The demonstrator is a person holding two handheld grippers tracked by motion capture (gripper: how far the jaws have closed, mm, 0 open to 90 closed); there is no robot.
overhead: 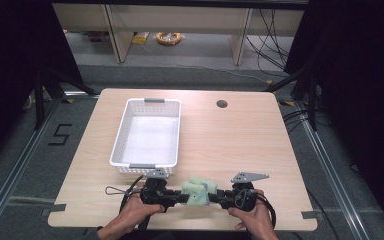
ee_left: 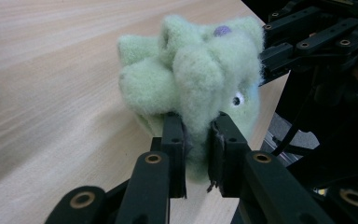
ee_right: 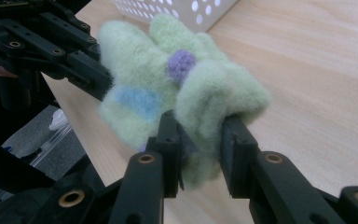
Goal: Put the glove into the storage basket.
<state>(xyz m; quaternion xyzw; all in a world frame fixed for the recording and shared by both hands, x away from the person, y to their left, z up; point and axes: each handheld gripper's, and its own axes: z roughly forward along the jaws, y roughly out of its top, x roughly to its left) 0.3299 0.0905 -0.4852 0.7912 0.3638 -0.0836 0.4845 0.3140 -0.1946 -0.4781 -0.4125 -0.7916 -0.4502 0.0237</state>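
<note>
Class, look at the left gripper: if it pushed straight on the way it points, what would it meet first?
The left gripper already pinches the green plush toy. Pushing on, it would probably meet the right gripper, which clamps the toy from the opposite side; depth is hard to judge.

This looks like a lab or recording studio set up for testing. A pale wooden counter (overhead: pixel 230 145) with a round cable hole (overhead: pixel 222 104) stands between black curtains (overhead: pixel 360 75) and metal floor rails (overhead: pixel 330 165). Beyond the tools, loose black cables (overhead: pixel 270 45) trail over grey carpet, and a taped "5" (overhead: pixel 60 134) marks the floor off to their left.
</note>
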